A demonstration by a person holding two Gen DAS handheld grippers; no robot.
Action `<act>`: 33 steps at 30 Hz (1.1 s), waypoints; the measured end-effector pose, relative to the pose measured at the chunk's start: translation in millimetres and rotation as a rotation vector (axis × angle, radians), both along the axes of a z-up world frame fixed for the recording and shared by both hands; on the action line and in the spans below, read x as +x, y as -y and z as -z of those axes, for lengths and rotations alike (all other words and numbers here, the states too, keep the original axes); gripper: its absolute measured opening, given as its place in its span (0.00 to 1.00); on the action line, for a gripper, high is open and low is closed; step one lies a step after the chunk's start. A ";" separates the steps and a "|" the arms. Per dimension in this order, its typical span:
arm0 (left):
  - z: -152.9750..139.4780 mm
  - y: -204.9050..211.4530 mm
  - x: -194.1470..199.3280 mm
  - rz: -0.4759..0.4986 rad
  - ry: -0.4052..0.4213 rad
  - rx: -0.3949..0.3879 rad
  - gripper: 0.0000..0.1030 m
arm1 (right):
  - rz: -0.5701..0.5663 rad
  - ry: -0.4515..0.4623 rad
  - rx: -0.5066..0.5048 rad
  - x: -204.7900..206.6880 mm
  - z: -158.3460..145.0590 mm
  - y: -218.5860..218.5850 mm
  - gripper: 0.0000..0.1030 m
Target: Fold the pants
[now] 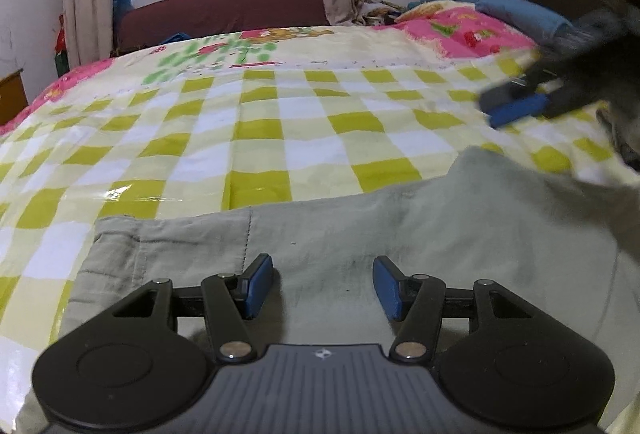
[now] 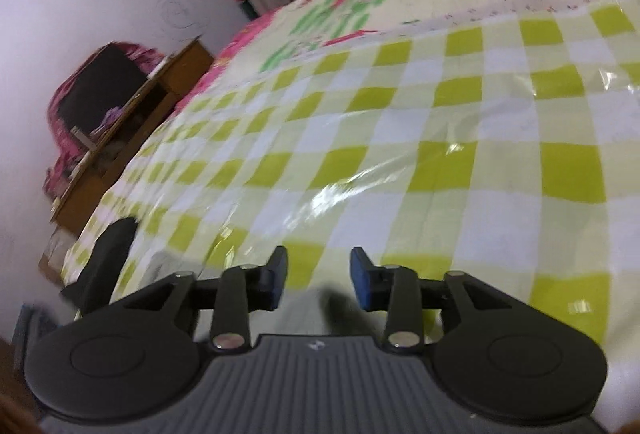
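Grey-green pants (image 1: 360, 226) lie spread on the bed, filling the lower part of the left wrist view, with a seam running up the left side. My left gripper (image 1: 323, 286) hovers just over them, open, its blue pads wide apart with only flat cloth below. My right gripper (image 1: 508, 106) shows blurred at the right of that view, above the checkered sheet beyond the pants' far edge. In the right wrist view the right gripper (image 2: 320, 282) is open with nothing between its fingers. A patch of pale cloth (image 2: 304, 310) shows just under it.
A glossy yellow-green checkered sheet (image 1: 256, 122) covers the bed, with a pink quilt (image 1: 460, 30) and blue pillows (image 1: 520, 12) by the dark headboard. A maroon sofa (image 1: 224, 10) stands under the window. A wooden desk (image 2: 132, 122) and a dark blurred shape (image 2: 108, 258) are at the bed's left edge.
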State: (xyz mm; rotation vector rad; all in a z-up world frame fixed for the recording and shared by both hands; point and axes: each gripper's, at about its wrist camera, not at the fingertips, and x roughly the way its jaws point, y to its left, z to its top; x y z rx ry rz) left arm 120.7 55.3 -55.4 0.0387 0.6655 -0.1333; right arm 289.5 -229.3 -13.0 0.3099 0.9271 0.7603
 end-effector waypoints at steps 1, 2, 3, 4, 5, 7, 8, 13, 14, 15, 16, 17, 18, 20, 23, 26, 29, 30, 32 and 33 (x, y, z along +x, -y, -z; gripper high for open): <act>-0.9 -0.3 -0.6 0.003 0.002 -0.005 0.67 | -0.029 0.003 -0.009 -8.0 -1.8 -0.1 0.47; -1.6 0.5 -0.8 0.005 0.003 -0.004 0.67 | -0.054 0.007 -0.030 -14.6 -1.0 -2.8 0.50; -2.0 1.7 -0.8 0.008 0.003 0.002 0.67 | -0.071 0.019 -0.069 -18.8 1.5 -8.7 0.53; -2.4 2.7 -1.1 0.010 0.004 0.011 0.67 | -0.079 0.032 -0.116 -19.4 6.3 -16.6 0.53; -2.9 3.2 -1.9 0.009 0.007 0.020 0.67 | -0.068 0.037 -0.163 -16.6 13.1 -25.1 0.53; -3.9 1.8 -1.7 0.001 0.011 0.039 0.67 | -0.039 0.009 -0.231 -3.4 29.9 -40.8 0.13; -3.9 -0.3 -1.5 -0.008 0.011 0.048 0.67 | -0.031 -0.027 -0.236 3.5 36.3 -46.1 0.02; 4.9 -23.9 1.4 -0.081 -0.017 0.075 0.69 | 0.065 -0.023 -0.198 24.4 39.3 -47.4 0.01; 6.2 -28.0 0.6 -0.088 -0.017 0.070 0.73 | 0.086 -0.029 -0.181 28.7 40.6 -44.6 0.01; 6.8 -30.2 -0.6 -0.089 -0.018 0.067 0.73 | 0.110 -0.031 -0.179 32.5 43.5 -42.7 0.03; 5.9 -30.2 -1.7 -0.087 -0.022 0.072 0.73 | 0.122 -0.041 -0.187 33.6 45.3 -42.4 0.05; 3.9 -28.2 -3.4 -0.085 -0.023 0.090 0.73 | 0.127 -0.054 -0.181 31.1 45.4 -41.3 0.06; 1.6 -26.1 -5.5 -0.080 -0.021 0.111 0.73 | 0.141 -0.045 -0.180 23.9 41.1 -39.0 0.08; -3.1 -22.6 -11.5 -0.072 -0.009 0.148 0.73 | 0.186 0.017 -0.192 0.3 27.0 -29.5 0.17; -9.4 -17.9 -20.0 -0.059 -0.015 0.158 0.73 | 0.271 0.094 -0.186 -53.0 9.3 5.3 0.41; -18.2 -2.4 -28.6 -0.012 -0.011 0.168 0.73 | 0.378 0.051 -0.194 -108.9 11.3 60.4 0.40; -19.5 27.6 -31.9 0.085 -0.047 0.196 0.73 | 0.565 -0.025 -0.232 -160.7 22.8 134.3 0.40; -17.4 39.1 -31.9 0.116 -0.065 0.211 0.73 | 0.642 -0.050 -0.227 -178.1 26.1 162.3 0.38; -10.6 63.8 -31.3 0.169 -0.106 0.238 0.73 | 0.787 -0.068 -0.129 -215.5 25.2 213.8 0.35; -8.2 77.5 -32.2 0.184 -0.107 0.265 0.73 | 0.870 -0.055 -0.043 -238.8 21.9 240.3 0.35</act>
